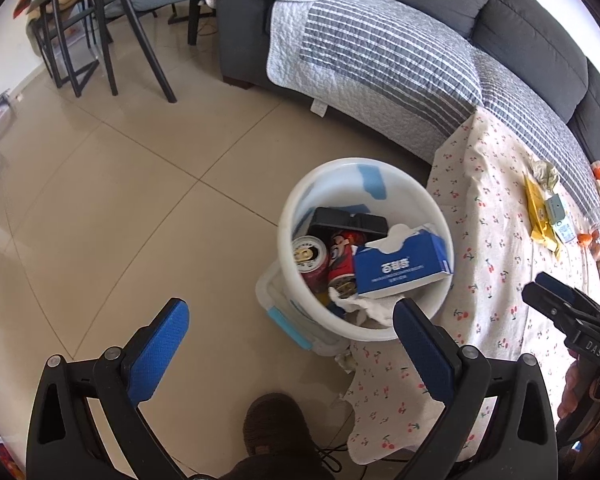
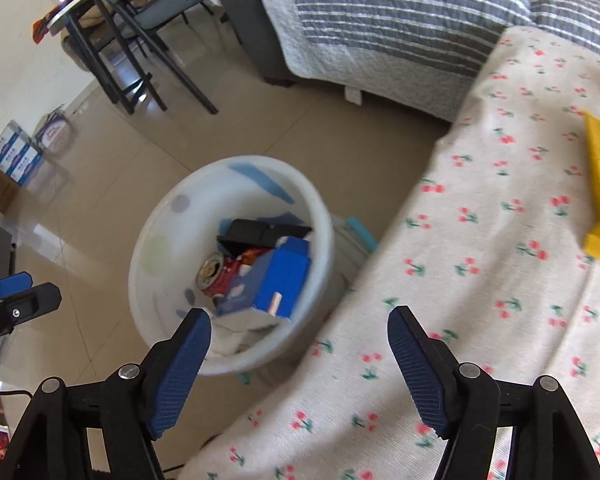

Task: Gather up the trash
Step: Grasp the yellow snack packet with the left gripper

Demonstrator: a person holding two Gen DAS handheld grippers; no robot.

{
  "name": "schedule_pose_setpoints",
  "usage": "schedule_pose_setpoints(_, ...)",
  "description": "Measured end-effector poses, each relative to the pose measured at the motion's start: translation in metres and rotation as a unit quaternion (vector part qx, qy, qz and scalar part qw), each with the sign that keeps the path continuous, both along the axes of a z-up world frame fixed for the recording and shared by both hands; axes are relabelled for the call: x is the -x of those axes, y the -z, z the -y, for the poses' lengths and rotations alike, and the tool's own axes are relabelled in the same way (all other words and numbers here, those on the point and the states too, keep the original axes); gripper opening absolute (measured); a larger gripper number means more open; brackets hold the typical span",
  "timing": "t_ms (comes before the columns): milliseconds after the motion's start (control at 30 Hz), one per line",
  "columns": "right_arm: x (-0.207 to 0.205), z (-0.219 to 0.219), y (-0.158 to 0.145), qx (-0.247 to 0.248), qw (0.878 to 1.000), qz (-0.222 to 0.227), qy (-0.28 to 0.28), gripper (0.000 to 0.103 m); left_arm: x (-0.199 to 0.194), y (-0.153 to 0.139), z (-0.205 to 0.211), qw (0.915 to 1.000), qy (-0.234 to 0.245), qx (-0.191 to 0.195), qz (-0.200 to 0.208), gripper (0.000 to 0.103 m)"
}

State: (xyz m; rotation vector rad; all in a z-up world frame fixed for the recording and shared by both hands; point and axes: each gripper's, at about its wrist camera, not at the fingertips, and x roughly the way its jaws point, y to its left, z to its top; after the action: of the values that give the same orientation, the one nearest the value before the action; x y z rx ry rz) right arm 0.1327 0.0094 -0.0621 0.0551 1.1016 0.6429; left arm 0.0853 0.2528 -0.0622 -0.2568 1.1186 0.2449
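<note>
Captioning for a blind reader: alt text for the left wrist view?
A white bin on a tiled floor holds cans, a blue tissue box and a black item, beside a cherry-print tablecloth. The left gripper hangs empty, jaws wide.

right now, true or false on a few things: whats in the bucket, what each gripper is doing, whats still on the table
1. The white bucket stands on the floor beside the cherry-print tablecloth. True.
2. The bucket is empty. False: it holds a blue tissue box, two cans and a black container.
3. The right gripper grips the tissue box. False: its jaws are open with nothing between them.
4. The left gripper is open and holds nothing. True.
5. A yellow wrapper lies on the tablecloth. True.
6. The sofa is bare. False: a striped grey quilt covers its seat.
</note>
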Motion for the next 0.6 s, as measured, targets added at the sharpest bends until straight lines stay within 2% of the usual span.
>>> schedule_pose_setpoints(133,0.008,0.040,-0.006,0.018,0.999,-0.002,0.043,0.084,-0.010,-0.003,0.025,0.9997,0.023,-0.006,0.001,0.103)
schedule_pose_setpoints(333,0.013,0.099,-0.016,0.051,0.995,-0.003,0.088,0.085,-0.028,-0.010,0.074,0.9976,0.068,-0.013,0.004,0.103)
schedule_pose_setpoints(600,0.018,0.186,-0.029,0.079,0.984,-0.004,0.159,0.087,-0.062,-0.010,0.151,0.9932,0.116,-0.007,0.004,0.103)
